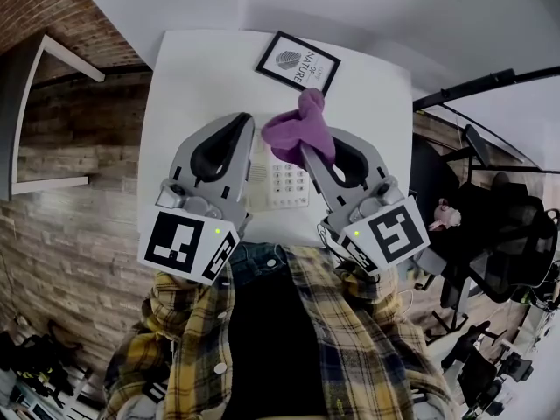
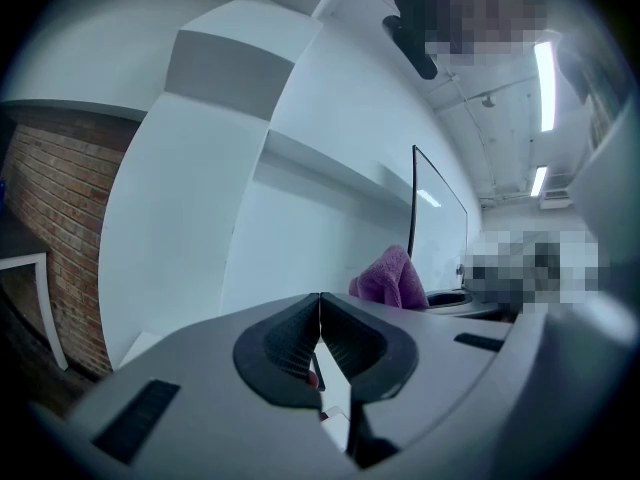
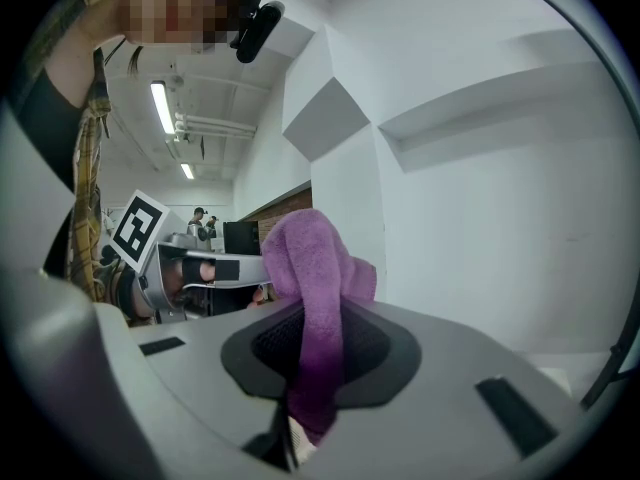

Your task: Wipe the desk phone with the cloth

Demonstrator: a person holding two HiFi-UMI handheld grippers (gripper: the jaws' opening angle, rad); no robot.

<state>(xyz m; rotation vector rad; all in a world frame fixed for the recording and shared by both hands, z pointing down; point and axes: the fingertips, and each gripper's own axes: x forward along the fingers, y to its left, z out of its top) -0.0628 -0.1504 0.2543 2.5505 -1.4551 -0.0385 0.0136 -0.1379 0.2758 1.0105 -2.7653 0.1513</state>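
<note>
A cream desk phone [image 1: 282, 182] with a keypad lies on the white desk [image 1: 188, 86], seen in the head view between my two grippers. My right gripper [image 1: 308, 151] is shut on a purple cloth [image 1: 300, 129], which bunches up above its jaws and hangs over the phone's upper right part. In the right gripper view the purple cloth [image 3: 316, 298] is pinched between the dark pads and sticks up past them. My left gripper [image 1: 248, 122] is held over the phone's left side, its jaws shut with nothing between them. The purple cloth [image 2: 392, 280] shows beyond the left gripper [image 2: 320, 303].
A black-framed picture [image 1: 297, 62] with print lies at the desk's far side. Brick wall and a white table frame [image 1: 35, 112] are to the left. Black office chairs [image 1: 499, 234] stand to the right. My checked shirt [image 1: 262, 348] fills the bottom of the head view.
</note>
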